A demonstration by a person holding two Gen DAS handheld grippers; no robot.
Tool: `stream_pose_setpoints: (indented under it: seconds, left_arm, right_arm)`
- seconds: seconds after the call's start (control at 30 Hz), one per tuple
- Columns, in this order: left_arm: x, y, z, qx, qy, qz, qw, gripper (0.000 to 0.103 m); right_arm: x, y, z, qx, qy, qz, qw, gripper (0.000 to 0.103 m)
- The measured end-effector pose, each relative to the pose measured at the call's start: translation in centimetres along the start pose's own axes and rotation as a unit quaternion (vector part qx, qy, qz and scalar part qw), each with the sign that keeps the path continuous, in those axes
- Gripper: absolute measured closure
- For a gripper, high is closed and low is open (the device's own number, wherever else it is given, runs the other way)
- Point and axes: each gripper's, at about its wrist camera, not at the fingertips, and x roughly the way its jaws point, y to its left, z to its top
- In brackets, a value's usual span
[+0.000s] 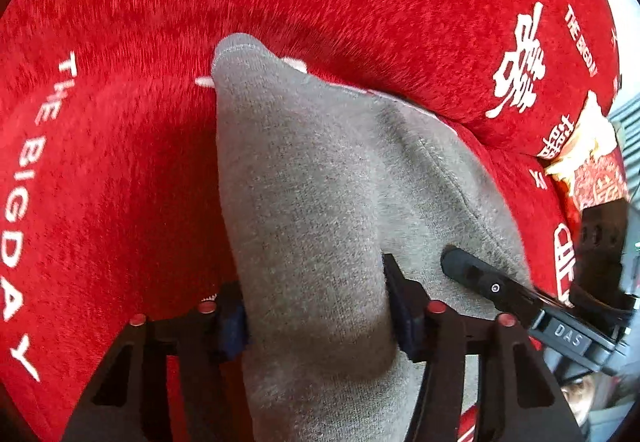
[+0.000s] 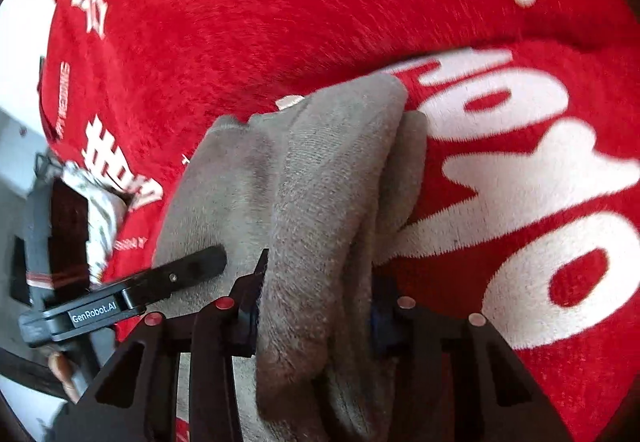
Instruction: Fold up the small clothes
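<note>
A small gray knit garment [image 1: 320, 177] lies bunched on a red plush blanket [image 1: 120, 161], gripped from two sides at once. In the left wrist view, the left gripper [image 1: 316, 318] is closed on a thick fold of the gray fabric, its blue-padded fingers [image 1: 234, 326] pressing in from both sides while the cloth rises between them and tapers to a stitched hem near the middle of the blanket. In the right wrist view, the right gripper [image 2: 316, 318] likewise clamps a stacked ridge of the same garment [image 2: 320, 181], several layers standing upright between its fingers.

Each camera catches the other tool: the right gripper's black finger [image 1: 480, 278] rests on the gray cloth just beside the left gripper, and the left gripper's black finger [image 2: 184, 270], above a "GenRobot.AI" label, touches the fabric at the lower left of the right wrist view.

The blanket [image 2: 240, 21] carries white lettering, including "THE BIG DAY" [image 1: 28, 185] and large characters. A crumpled red-and-gold wrapper [image 1: 588, 161] sits at the blanket's right edge in the left wrist view.
</note>
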Motion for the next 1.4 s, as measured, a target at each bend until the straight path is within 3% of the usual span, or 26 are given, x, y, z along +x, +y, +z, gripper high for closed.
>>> stream_pose_setpoints:
  seconds: [0.33,1.4]
  left_arm:
    - [-2.4,-1.1,-1.2,0.041,-0.028,0.038,0.9980,0.050]
    - [-10.3,1.3,-9.8,0.063,-0.085,0.076,0.9915,0.051]
  right_arm:
    - [-1.5,4.5,-0.5,-0.065,-0.021,-0.052,0.996,0.063]
    - [-4.5,13.3,-9.4,-0.141,-0.062,-0.084,0.984,0.063]
